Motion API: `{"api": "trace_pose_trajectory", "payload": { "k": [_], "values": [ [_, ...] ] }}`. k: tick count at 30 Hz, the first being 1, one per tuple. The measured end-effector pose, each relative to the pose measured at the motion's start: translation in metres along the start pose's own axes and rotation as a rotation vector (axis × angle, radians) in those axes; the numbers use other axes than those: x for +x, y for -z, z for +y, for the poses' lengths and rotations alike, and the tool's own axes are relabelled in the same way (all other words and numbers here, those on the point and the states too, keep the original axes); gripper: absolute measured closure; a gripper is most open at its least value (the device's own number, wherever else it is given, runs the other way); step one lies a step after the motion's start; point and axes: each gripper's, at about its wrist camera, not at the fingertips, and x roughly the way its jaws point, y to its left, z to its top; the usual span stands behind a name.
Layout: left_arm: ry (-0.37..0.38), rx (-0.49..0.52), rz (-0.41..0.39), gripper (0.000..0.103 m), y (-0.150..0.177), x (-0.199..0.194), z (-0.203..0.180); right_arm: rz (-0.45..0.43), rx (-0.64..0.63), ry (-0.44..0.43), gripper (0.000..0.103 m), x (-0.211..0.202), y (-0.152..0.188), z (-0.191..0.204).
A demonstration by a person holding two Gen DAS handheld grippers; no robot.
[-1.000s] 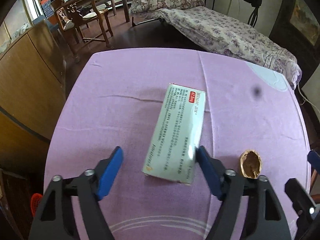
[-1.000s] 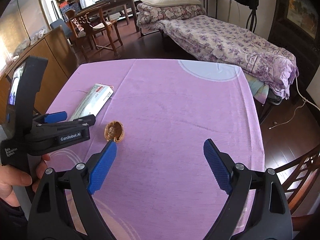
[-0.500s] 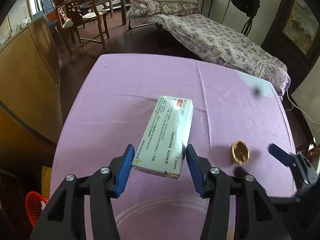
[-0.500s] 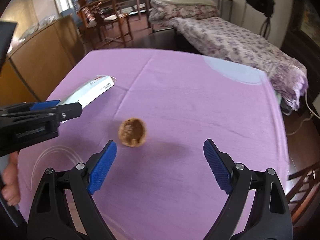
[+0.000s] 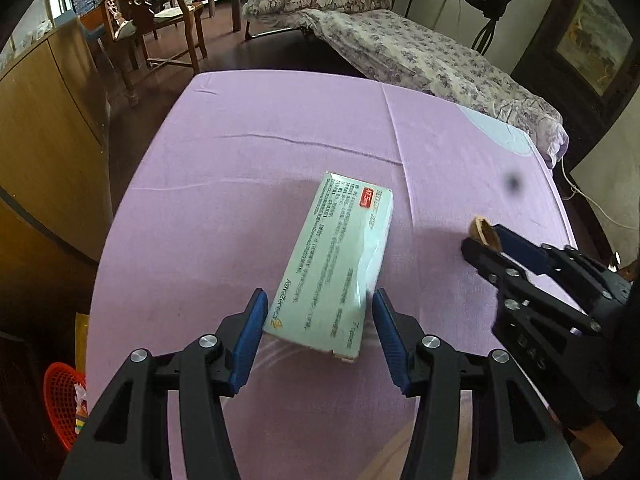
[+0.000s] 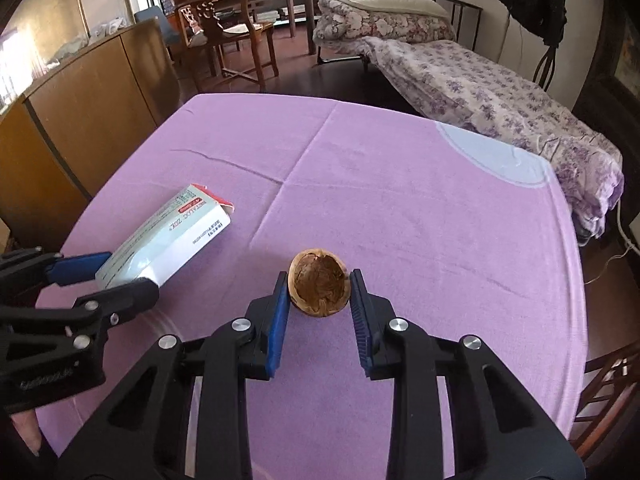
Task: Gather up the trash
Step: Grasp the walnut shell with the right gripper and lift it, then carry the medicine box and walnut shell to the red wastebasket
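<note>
A pale green medicine box (image 5: 336,264) is held between my left gripper's (image 5: 318,312) blue pads, its near end gripped and its far end raised off the purple tablecloth (image 5: 248,184). The box also shows in the right wrist view (image 6: 168,244), tilted up. A brown walnut shell half (image 6: 319,288) sits between the pads of my right gripper (image 6: 319,292), which touch its sides. The shell shows in the left wrist view (image 5: 484,234) at the right gripper's tips.
A red basket (image 5: 64,404) stands on the floor left of the table. A wooden cabinet (image 5: 44,128) runs along the left, a bed with a flowered quilt (image 5: 420,56) lies beyond the table, and wooden chairs (image 6: 224,36) stand behind.
My left gripper closed on the medicine box and lifted its far end. My right gripper moved forward to the walnut shell and closed around it.
</note>
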Motion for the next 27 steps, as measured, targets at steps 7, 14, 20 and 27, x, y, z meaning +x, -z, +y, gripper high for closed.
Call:
{"api": "trace_pose_trajectory", "payload": {
  "k": [7, 14, 20, 27],
  "values": [
    [-0.021, 0.015, 0.007, 0.031, -0.004, 0.010, 0.000, 0.012, 0.000, -0.010, 0.072, -0.015, 0.003, -0.008],
    [-0.075, 0.068, -0.034, 0.031, -0.012, 0.018, -0.011, 0.025, 0.003, -0.012, 0.072, -0.013, 0.002, -0.011],
    [-0.072, 0.080, -0.055, 0.052, -0.012, 0.016, -0.012, 0.031, -0.003, -0.019, 0.072, -0.012, 0.004, -0.013],
    [-0.031, 0.034, -0.041, 0.059, -0.010, 0.007, -0.003, 0.022, -0.012, -0.024, 0.072, -0.015, 0.004, -0.013]
  ]
}}
